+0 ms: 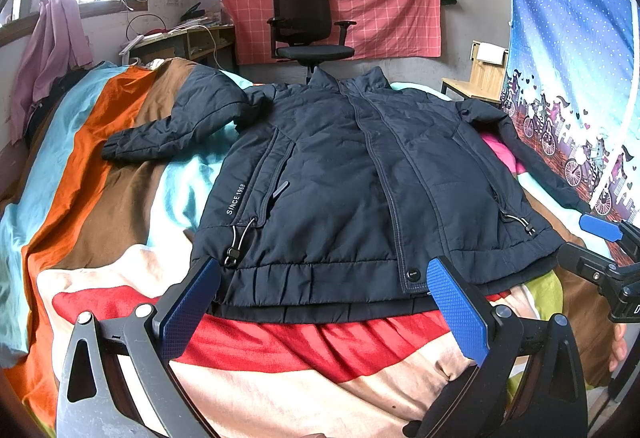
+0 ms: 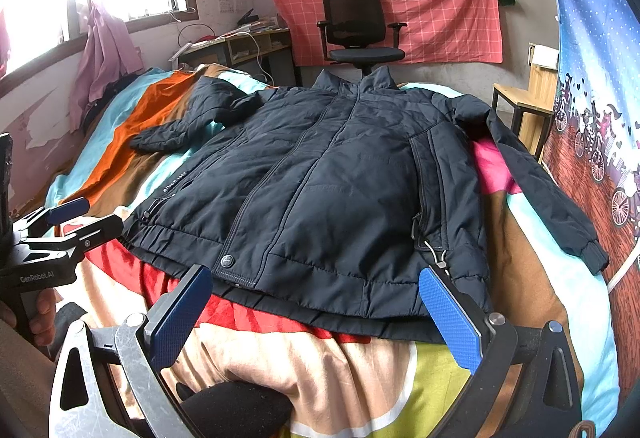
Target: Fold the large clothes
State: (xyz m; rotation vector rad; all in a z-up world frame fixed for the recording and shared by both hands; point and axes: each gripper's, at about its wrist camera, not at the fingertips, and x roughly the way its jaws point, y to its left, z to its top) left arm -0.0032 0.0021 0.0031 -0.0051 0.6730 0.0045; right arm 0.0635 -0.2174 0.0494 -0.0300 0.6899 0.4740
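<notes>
Clearly nothing is folded yet: the navy padded jacket (image 1: pixel 352 173) lies front-up and zipped on the striped bedspread (image 1: pixel 100 197), collar toward 12 o'clock, hem nearest both tools. The left tool (image 1: pixel 320 302) and right tool (image 2: pixel 316 306) both hover spread wide, gripping nothing, just short of the hem. The puffy, slick shell could slide or spring back if only the top layer is pinched; the sleeve (image 2: pixel 548 193) at 3 o'clock could slip over the bed edge. "SINCE 1968" (image 1: pixel 235 198) runs beside the pocket; "GenRobot.AI" (image 2: pixel 37 276) marks the left tool.
</notes>
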